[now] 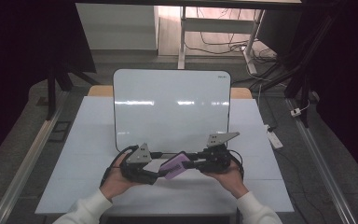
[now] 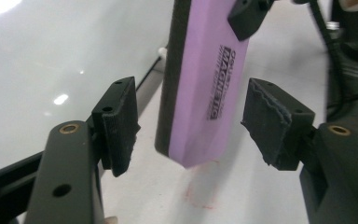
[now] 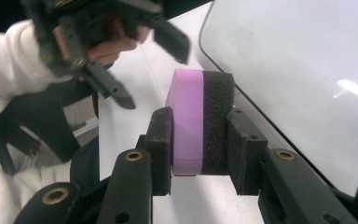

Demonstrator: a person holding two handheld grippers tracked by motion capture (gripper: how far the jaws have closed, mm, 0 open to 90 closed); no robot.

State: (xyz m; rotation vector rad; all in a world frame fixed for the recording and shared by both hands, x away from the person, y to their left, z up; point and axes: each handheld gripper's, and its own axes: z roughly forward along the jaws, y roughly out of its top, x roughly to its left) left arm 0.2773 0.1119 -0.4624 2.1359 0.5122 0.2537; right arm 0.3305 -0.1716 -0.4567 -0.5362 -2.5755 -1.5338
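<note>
Eraser passed between 2 grippers above the table's front edge

The right gripper point(image 3: 199, 149) clamps the purple foam whiteboard eraser with black felt backing point(image 1: 175, 164), held just in front of the glossy white whiteboard point(image 1: 170, 107); the left gripper point(image 2: 191, 126) has its jaws spread wide on either side of the eraser's free end, touching nothing. If the right lets go before the left closes, the eraser would likely drop onto the white table point(image 1: 74, 154)
</note>
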